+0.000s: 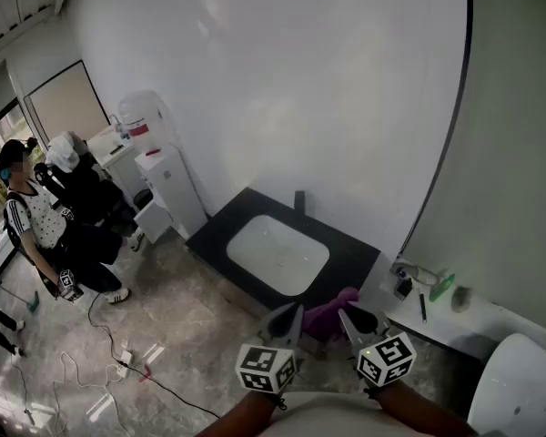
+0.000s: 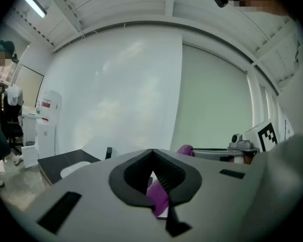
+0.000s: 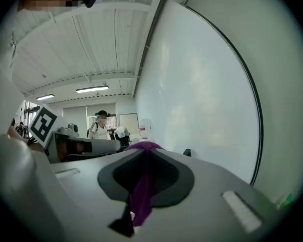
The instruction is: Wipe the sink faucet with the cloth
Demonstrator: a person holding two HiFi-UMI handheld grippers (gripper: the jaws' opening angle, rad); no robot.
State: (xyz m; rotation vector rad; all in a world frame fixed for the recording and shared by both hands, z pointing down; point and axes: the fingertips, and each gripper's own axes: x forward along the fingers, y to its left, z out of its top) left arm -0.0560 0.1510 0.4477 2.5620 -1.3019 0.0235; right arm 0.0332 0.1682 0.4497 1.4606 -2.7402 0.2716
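Note:
A purple cloth [image 1: 330, 312] is held up in front of me, gripped from both sides. My left gripper [image 1: 294, 315] is shut on its left part, and the cloth [image 2: 159, 198] shows pinched between those jaws. My right gripper [image 1: 345, 317] is shut on its right part, with the cloth [image 3: 141, 190] hanging down through the shut jaws. Beyond both grippers lies the black counter [image 1: 350, 262] with a white sink basin [image 1: 278, 253]. The short black faucet [image 1: 299, 201] stands at its far edge against the wall, well apart from the cloth. The faucet [image 2: 108, 153] [image 3: 187, 153] appears small in both gripper views.
A white ledge [image 1: 437, 317] to the right of the counter carries a green item [image 1: 442, 287] and small bottles. A white rounded fixture [image 1: 519, 385] sits at the bottom right. On the left are a white cabinet [image 1: 171, 191], a water dispenser [image 1: 142, 121], a standing person [image 1: 27, 230] and floor cables [image 1: 118, 362].

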